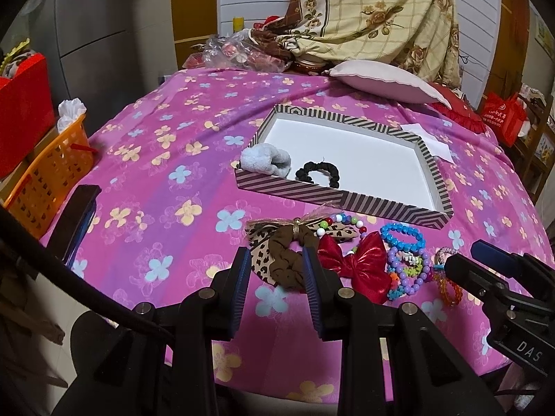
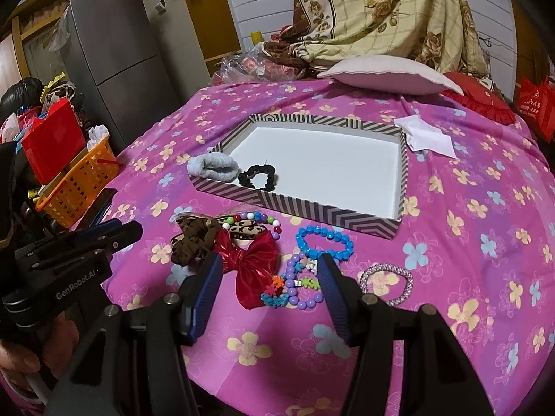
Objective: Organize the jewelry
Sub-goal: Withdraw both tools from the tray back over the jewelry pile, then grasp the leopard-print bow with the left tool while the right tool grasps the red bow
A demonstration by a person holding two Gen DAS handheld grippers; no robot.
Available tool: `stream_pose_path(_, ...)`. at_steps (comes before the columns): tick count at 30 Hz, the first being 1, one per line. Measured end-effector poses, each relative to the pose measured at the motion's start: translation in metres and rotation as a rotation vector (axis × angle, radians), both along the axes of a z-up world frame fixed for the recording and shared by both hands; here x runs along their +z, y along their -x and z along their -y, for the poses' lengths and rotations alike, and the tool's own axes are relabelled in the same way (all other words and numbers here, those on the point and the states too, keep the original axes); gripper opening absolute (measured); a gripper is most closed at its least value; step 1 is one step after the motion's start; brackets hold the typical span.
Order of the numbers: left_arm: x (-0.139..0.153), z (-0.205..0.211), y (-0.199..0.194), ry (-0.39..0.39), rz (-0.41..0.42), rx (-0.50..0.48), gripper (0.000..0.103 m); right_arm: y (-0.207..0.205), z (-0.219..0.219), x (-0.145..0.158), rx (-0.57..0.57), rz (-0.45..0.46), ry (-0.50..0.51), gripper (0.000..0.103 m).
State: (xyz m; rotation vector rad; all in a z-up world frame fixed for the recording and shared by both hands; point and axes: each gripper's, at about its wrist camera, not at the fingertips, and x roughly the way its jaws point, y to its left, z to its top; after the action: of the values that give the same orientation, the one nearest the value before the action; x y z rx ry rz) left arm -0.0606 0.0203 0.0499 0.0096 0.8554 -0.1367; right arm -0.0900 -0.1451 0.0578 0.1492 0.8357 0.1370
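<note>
Brown ruched scrunchie (image 1: 289, 260) with leopard-print bow lies between left gripper (image 1: 276, 260) fingers.

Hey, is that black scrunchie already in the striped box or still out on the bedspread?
In. The black scrunchie lies on the white floor of the striped box, by its near wall, beside a grey fluffy scrunchie.

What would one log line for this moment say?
left tool: open, around brown scrunchie | right tool: open, over bracelets | striped box: black scrunchie, grey scrunchie
</note>
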Motion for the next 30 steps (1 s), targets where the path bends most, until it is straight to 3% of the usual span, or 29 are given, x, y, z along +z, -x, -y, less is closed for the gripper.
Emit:
stream_pose_path(16,-0.024,-0.061,-0.015,0.124,-0.121,0.055,0.052,-0.004,0.02,-0.021,-0.022,-0.052,-0.022,0.059)
stream_pose_path(19,-0.03,-0.058,-0.016,0.126,-0.138,0.026,0.054,-0.007,0.017,-0.026,-0.011,-0.062,-0.025,0.059)
stream_pose_path(24,-0.04,-0.054,-0.028,0.225,-0.204,0.028,0.057,-0.011,0.01,-0.032,0.006,-0.08,-0.023,0.059)
stream_pose_path(30,-0.05,-0.039,-0.051,0.265,-0.266,0.011,0.058,-0.028,-0.004,-0.04,0.063,-0.089,0.001,0.059)
